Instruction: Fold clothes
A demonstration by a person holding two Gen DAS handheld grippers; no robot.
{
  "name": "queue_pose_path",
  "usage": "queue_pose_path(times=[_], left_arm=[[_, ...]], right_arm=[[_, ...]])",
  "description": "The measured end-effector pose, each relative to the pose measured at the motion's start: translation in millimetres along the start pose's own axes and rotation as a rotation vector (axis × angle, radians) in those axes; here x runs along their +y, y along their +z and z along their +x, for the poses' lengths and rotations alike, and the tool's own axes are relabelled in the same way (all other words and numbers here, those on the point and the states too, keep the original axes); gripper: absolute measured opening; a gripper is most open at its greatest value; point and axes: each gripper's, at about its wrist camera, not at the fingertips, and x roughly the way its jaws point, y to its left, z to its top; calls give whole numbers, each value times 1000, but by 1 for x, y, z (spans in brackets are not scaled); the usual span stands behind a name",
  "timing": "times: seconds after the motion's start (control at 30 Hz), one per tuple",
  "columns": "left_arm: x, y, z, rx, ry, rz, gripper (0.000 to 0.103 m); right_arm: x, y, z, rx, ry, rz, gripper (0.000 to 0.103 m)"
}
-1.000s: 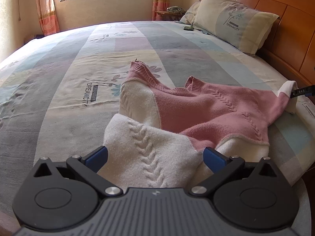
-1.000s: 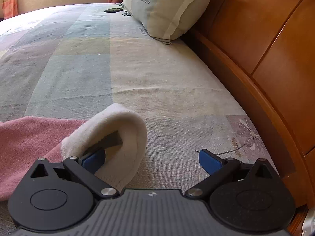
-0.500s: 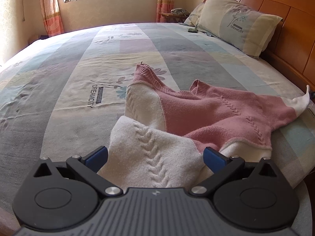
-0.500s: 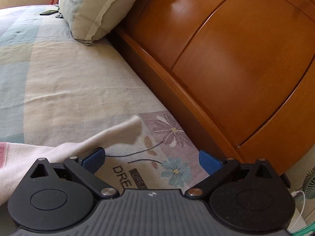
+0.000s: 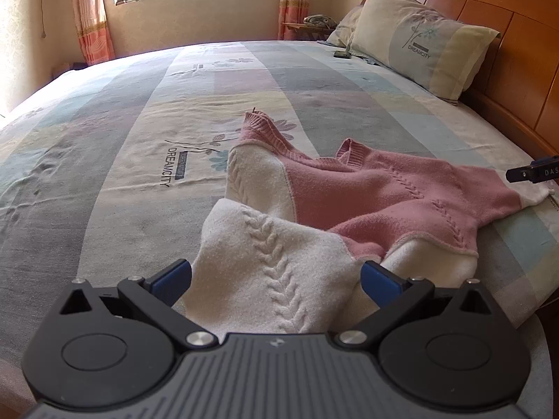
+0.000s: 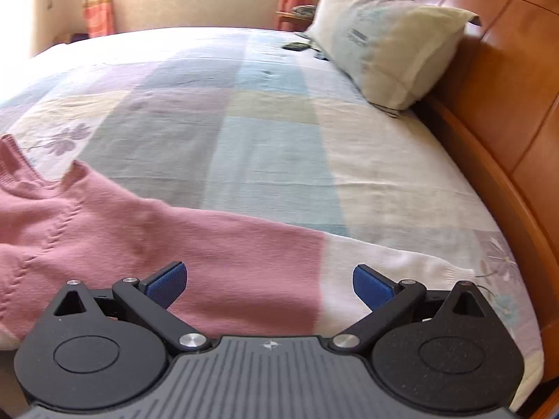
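Since a second ago our right claw (image 6: 269, 284) has let the cream cuff go and drawn back; its jaws now gape wide over the sleeve (image 6: 279, 265), which lies stretched flat toward three o'clock. Our left claw (image 5: 276, 281) has barely shifted, jaws also wide, with the cream hem bunched between them, though we cannot tell whether they touch it.

We judge the folding barely begun: on the bed (image 5: 122, 160), the sweater (image 5: 377, 192) lies rumpled at the near edge around five o'clock, one sleeve straightened and no fold made.

We count one bed, two pillows (image 5: 419, 35) at two o'clock, one sweater and two claws.
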Motion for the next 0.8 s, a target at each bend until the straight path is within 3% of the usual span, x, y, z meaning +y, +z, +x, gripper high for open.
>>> queue_pose_path(times=[0.17, 0.3, 0.53, 0.8], left_arm=[[21, -6, -11, -9, 49, -38, 102], [42, -14, -21, -10, 106, -74, 102], [84, -30, -36, 7, 223, -144, 102], [115, -42, -54, 1, 281, -203, 102]], right_arm=[[107, 4, -16, -38, 248, -132, 103], [180, 10, -32, -59, 392, -212, 103], [277, 11, -47, -70, 454, -359, 103], [356, -11, -60, -80, 430, -551, 103]])
